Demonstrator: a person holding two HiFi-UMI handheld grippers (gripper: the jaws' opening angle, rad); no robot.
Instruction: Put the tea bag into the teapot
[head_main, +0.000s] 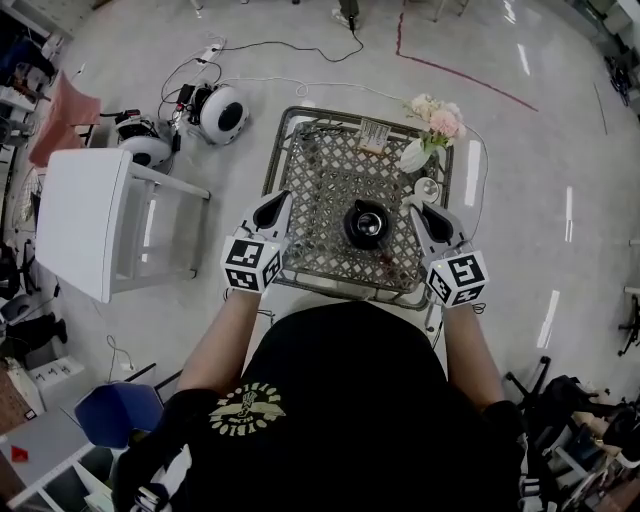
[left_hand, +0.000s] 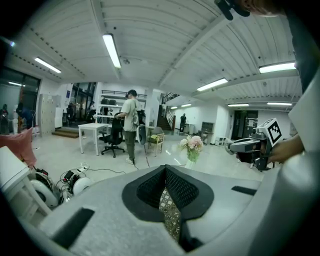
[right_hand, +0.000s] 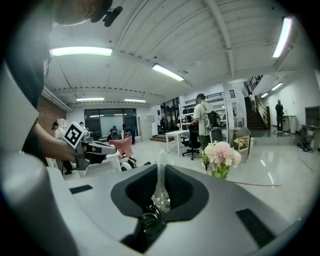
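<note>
A black teapot (head_main: 366, 224) with its top open stands in the middle of the metal lattice table (head_main: 322, 160). My right gripper (head_main: 416, 207) hovers just right of the pot. In the right gripper view it (right_hand: 161, 172) is shut on a thin, translucent white tea bag (right_hand: 160, 165), which sticks up between the pads, with the teapot's rim (right_hand: 149, 221) low beneath the jaws. My left gripper (head_main: 284, 197) hangs over the table's left edge, left of the pot. Its pads (left_hand: 165, 170) meet at the tips with nothing between them.
At the table's far right corner stands a white vase of pink flowers (head_main: 432, 128), with a small white cup or lid (head_main: 427, 188) in front of it. A paper tag (head_main: 375, 134) lies at the far edge. A white table (head_main: 85, 220) and cables are on the floor to the left.
</note>
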